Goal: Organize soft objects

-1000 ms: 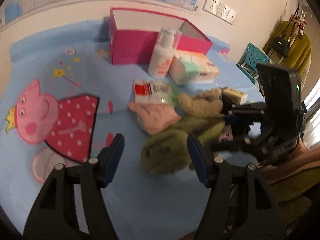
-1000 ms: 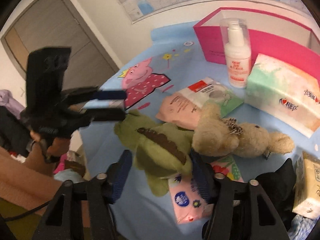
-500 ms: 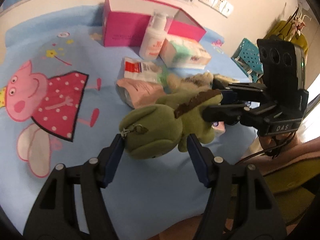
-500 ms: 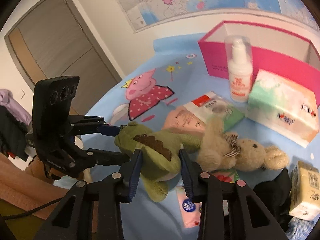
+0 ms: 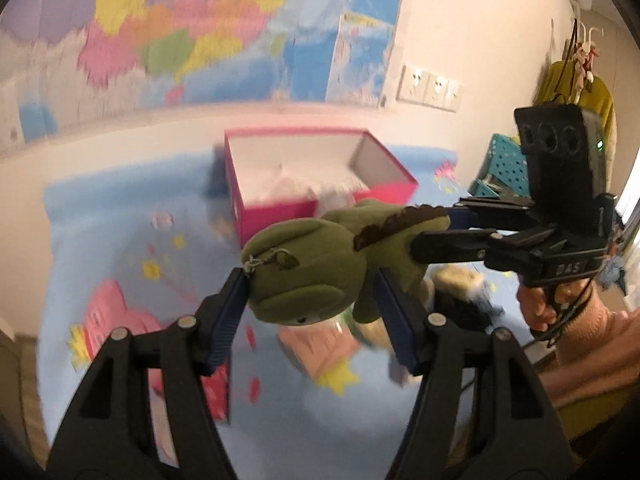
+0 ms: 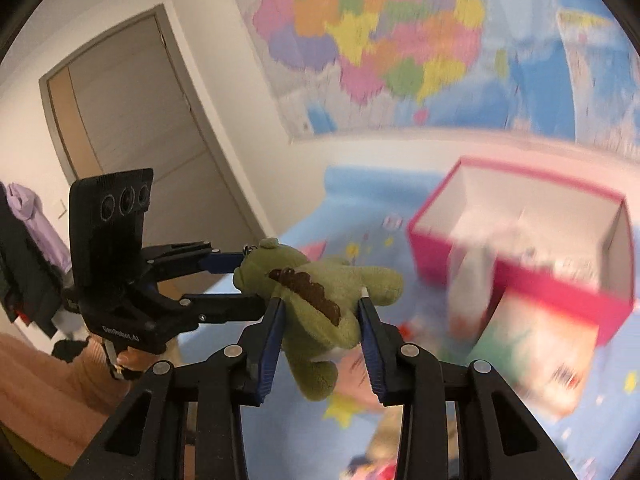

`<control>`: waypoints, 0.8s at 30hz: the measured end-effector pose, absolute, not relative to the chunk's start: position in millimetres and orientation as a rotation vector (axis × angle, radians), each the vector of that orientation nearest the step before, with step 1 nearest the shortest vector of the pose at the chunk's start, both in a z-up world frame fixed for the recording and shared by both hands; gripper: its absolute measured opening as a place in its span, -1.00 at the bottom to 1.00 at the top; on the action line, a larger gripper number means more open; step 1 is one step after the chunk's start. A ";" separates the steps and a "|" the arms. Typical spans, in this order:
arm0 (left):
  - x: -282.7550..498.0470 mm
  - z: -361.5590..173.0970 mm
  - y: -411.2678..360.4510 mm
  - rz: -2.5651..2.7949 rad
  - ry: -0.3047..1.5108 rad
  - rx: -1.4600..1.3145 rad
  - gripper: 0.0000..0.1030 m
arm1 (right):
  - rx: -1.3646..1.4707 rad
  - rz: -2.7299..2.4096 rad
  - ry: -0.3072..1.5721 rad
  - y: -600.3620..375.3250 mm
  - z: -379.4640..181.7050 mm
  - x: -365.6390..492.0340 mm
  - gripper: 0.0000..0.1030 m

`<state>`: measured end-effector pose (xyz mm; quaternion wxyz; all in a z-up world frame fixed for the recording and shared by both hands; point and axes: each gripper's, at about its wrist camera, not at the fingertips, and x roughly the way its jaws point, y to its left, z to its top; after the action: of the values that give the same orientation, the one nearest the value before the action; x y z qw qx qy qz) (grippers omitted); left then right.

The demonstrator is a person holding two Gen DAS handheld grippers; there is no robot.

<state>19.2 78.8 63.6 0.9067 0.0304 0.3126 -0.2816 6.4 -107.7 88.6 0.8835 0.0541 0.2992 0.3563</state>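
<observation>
- The green plush (image 5: 316, 264) is held in the air, clear of the blue cloth (image 5: 104, 232), gripped at both ends.
- Left gripper (image 5: 310, 308): its blue pads (image 5: 228, 320) press on either side of the plush's head; closed on the plush. In the right wrist view the same gripper (image 6: 236, 280) reaches in from the left and holds the head end.
- Right gripper (image 6: 320, 328): its pads (image 6: 272, 340) squeeze the plush's body just behind the brown back ridge; closed on the plush. In the left wrist view it (image 5: 432, 228) enters from the right and clamps the rear of the plush.
- The plush lies roughly level between the two grippers, one leg hanging below the right gripper's pads.
- A pink box (image 5: 320, 184) stands open on the cloth beyond the plush, its inside white; contents are blurred. In the right wrist view the box (image 6: 520, 256) sits to the right of the plush and farther off.
- A beige plush (image 5: 456, 280) lies on the cloth below the right gripper, partly hidden.
- A pink packet (image 5: 320, 344) lies on the cloth under the held plush; blurred.
- A map (image 6: 400, 40) hangs on the wall behind the box.
- A grey door (image 6: 132, 128) stands to the left in the right wrist view.
</observation>
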 end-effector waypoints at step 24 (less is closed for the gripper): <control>186.0 42.8 -5.0 -0.543 0.793 0.095 0.25 | 0.262 0.655 0.598 -167.9 99.1 135.5 -0.42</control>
<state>186.0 -5.0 42.8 0.8856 0.0457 0.3812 -0.2613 135.5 -167.9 99.1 0.8951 0.1264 0.2885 0.3157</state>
